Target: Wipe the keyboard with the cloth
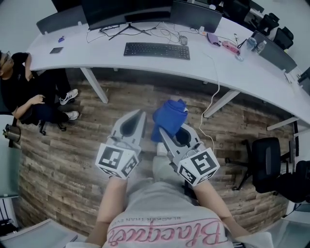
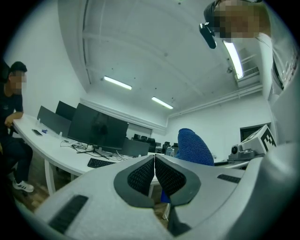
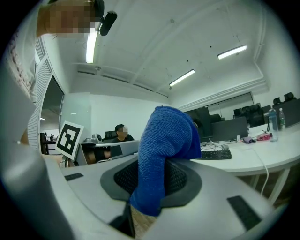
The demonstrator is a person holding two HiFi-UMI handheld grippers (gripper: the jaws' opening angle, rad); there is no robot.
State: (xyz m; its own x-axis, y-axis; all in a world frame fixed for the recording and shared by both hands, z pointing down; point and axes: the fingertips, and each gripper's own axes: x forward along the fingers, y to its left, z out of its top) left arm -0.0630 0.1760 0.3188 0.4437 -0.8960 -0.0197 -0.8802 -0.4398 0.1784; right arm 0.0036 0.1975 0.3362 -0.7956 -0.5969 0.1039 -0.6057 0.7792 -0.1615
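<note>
I have my right claw (image 3: 149, 180) pinching the blue cloth (image 3: 164, 140). The fabric is caught between the two jaws, bulges up above them and hangs in a short flap below. In the head view the cloth sits bunched at that claw's tip, in the air over the wooden floor (image 1: 63, 140) and well short of the bench (image 1: 97, 60).

My left claw (image 2: 154, 158) is pressed together, its two jaws meeting along their length with nothing caught in them. It hangs just beside the right one, on its left, and the cloth shows past its right jaw.

The black keyboard (image 1: 156, 50) lies flat on the white bench ahead of me, well apart from both claws and from the cloth. It sits in front of a dark monitor (image 1: 126, 12), with thin cables trailing around the stand. A white cable (image 1: 215, 92) drops off the bench's near edge toward the floor.

A seated person (image 1: 24, 92) is at the bench's left end. A black office chair (image 1: 266, 162) stands on the floor off to my right.
</note>
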